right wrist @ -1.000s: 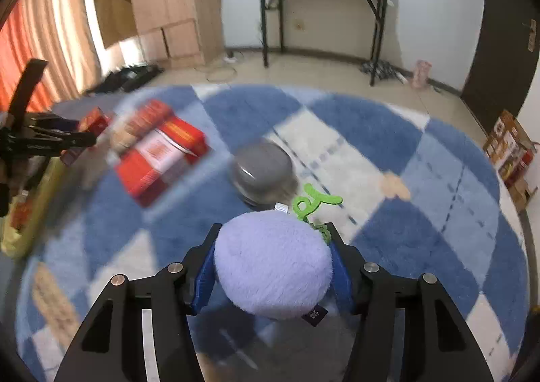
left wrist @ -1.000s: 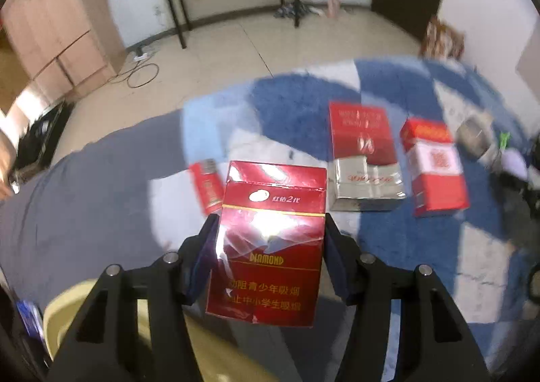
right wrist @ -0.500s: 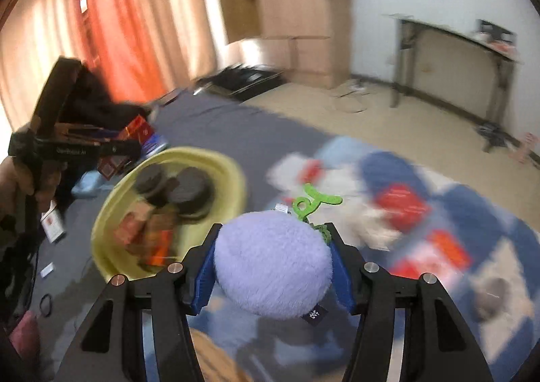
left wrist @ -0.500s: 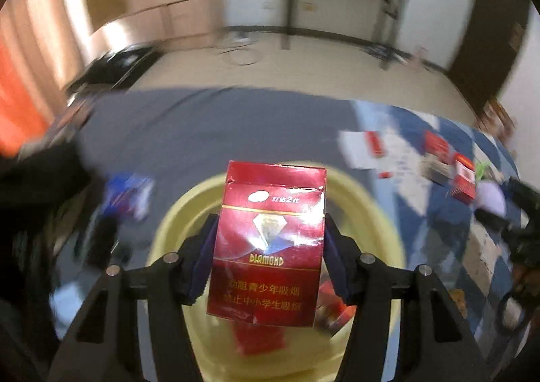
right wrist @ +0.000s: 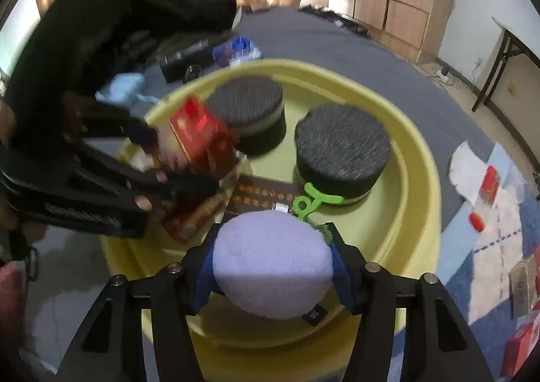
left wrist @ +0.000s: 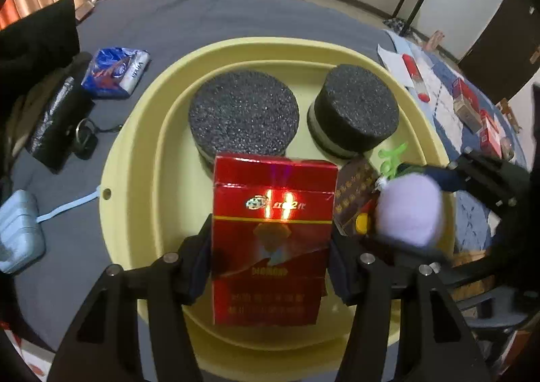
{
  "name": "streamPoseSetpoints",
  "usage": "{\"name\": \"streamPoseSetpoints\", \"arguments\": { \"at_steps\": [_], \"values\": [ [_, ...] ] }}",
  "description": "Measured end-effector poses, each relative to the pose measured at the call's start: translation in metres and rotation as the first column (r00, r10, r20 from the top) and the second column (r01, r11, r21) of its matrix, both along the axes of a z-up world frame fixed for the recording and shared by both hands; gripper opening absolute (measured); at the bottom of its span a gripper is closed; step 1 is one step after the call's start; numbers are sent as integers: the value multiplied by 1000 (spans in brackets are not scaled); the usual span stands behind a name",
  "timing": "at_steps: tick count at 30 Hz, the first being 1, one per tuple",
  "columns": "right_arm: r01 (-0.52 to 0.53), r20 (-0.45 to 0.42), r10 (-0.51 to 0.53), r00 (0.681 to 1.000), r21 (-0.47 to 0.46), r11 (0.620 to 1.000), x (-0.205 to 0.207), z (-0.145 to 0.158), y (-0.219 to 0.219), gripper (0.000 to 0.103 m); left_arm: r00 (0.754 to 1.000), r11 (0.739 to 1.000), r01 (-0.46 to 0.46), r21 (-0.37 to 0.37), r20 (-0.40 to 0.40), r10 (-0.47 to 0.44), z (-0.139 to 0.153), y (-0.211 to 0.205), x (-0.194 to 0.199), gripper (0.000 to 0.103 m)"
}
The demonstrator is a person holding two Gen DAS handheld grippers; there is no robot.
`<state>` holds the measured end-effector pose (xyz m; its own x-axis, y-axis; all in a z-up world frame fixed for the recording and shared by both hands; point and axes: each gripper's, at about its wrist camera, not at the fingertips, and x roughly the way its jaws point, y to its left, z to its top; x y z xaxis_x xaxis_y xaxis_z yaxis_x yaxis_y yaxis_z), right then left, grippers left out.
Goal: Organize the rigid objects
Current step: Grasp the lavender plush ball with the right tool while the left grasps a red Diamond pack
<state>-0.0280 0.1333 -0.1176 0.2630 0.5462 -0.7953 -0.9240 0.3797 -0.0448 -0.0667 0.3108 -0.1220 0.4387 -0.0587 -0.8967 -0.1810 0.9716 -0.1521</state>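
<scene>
You've swung both grippers off the rug & over the yellow basin. Left gripper is clamped on the red cig pack, above the basin's near side. Right gripper pinches the purple plush ball beside it. Both look ready to drop, I'd say.
</scene>
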Motion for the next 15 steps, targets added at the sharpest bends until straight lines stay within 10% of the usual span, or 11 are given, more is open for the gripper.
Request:
{"name": "streamPoseSetpoints", "arguments": {
  "at_steps": [5,10,15],
  "values": [
    [59,-45,-54,998,102,993,10,4,-14,103,994,997,-73,-15,85,74,29,13,-5,102],
    [270,-79,-259,963,238,933,33,30,-97,103,982,998,16,56,186,-27,76,-4,33,103],
    [575,-53,-585,810,274,771,71,40,-222,103,963,980,198,24,180,-199,82,-78,115,103]
  ]
}}
